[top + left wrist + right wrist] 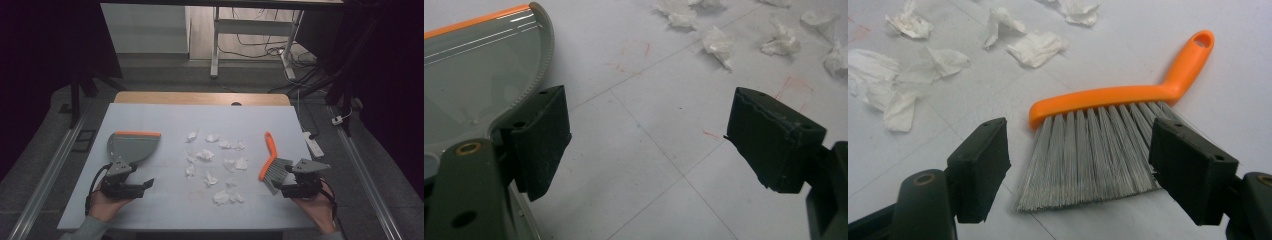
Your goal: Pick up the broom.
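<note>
A grey dustpan point(131, 146) with an orange lip lies at the left of the white tabletop point(150, 115). At the right lies a hand brush point(270, 160) with an orange handle and grey bristles. Several crumpled paper scraps point(215, 160) are scattered between them. My left gripper point(146, 185) rests low beside the pan's near end, open and holding nothing. In the left gripper view, the left gripper point(649, 115) has bare table between its jaws, with the dustpan point(474, 65) at its left. My right gripper point(279, 189) is open just behind the bristles. In the right gripper view, the right gripper point(1078, 135) frames the brush point(1108, 95).
The tabletop ends in a wooden strip point(200, 97) at the far side. A power strip point(313, 142) and cables lie on the floor to the right. White desk legs point(215, 45) stand beyond. Paper scraps point(719, 45) point(1038, 47) lie ahead of both grippers.
</note>
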